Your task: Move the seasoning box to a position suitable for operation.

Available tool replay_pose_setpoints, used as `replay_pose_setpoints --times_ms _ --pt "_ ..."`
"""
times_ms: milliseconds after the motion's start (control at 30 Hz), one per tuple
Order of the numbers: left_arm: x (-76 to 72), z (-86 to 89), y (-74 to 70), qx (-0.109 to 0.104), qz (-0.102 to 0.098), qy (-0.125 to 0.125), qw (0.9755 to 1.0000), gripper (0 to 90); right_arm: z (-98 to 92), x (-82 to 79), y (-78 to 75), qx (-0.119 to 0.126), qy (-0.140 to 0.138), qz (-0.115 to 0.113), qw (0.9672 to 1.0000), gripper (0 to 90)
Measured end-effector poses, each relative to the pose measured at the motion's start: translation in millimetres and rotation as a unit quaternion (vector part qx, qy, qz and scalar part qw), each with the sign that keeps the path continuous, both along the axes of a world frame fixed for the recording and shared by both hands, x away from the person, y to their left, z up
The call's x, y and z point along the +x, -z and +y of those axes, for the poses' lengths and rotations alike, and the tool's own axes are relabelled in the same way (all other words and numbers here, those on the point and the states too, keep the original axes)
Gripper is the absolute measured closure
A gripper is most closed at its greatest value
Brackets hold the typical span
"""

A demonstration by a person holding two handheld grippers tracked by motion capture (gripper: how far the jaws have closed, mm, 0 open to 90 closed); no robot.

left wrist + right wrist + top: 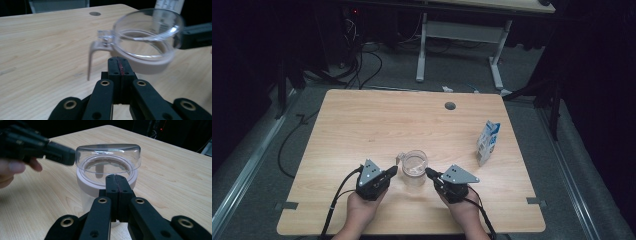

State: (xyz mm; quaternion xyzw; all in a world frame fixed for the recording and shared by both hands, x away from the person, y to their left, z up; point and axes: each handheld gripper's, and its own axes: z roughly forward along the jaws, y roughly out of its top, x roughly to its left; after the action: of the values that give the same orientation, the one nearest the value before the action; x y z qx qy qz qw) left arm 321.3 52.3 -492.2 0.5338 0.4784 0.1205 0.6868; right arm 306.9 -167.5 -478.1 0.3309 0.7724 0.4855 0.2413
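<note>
A clear cup with a pale collar and a handle is seen upright on the desk, near its front edge, between the two grippers. The left gripper is brought in from the cup's left and the right gripper from its right; the jaws of both are pressed together, with nothing held between them. Each closed tip is set level with the cup's upper wall, very near it; contact cannot be told. If the cup is to be gripped, the jaws would first have to be parted and one pad passed inside the rim, slowly, since a light, tall cup is judged easy to tip. Both hands are held low over the desk, the grippers angled inward. A carton is seen well apart, to the right.
</note>
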Motion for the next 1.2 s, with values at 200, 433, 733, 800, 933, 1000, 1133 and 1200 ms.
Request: replay_pose_setpoints --times_ms 200,433,733,800,933,1000,1133,1200 --pt "-10.6 -8.9 0.8 -0.008 0.002 0.016 0.9998 89.9 -0.8 -0.6 -1.1 0.000 0.000 -0.003 1.0000 89.9" --pt "-13.4 -12.3 1.7 -0.011 0.003 0.020 0.9997 89.9 -0.7 -0.7 -1.3 0.001 0.000 -0.003 1.0000 89.9" --pt "-8.6 -8.8 -1.3 -0.024 0.003 0.010 0.9997 89.9 -4.5 0.5 -0.1 -0.002 0.010 -0.002 0.9999 89.9" --pt "-2.1 -3.3 -6.4 -0.028 0.001 0.000 0.9996 89.9 -5.4 0.0 -0.8 -0.002 0.009 -0.002 1.0000 89.9" --pt "13.2 4.1 -18.2 -0.027 -0.009 -0.018 0.9994 89.9 -5.1 0.5 0.2 -0.002 0.009 0.000 1.0000 89.9" --pt "21.3 5.2 -21.5 -0.025 -0.009 -0.024 0.9994 90.0 -4.4 1.0 0.9 -0.003 0.009 -0.001 1.0000 89.9" --pt "36.0 0.7 -26.1 -0.016 -0.012 -0.029 0.9994 90.0 -4.5 1.7 2.0 -0.004 0.011 0.003 0.9999 89.9" --pt "39.7 -3.1 -26.4 -0.008 -0.014 -0.028 0.9995 90.0 -5.1 2.4 2.8 -0.002 0.011 0.003 0.9999 89.8"
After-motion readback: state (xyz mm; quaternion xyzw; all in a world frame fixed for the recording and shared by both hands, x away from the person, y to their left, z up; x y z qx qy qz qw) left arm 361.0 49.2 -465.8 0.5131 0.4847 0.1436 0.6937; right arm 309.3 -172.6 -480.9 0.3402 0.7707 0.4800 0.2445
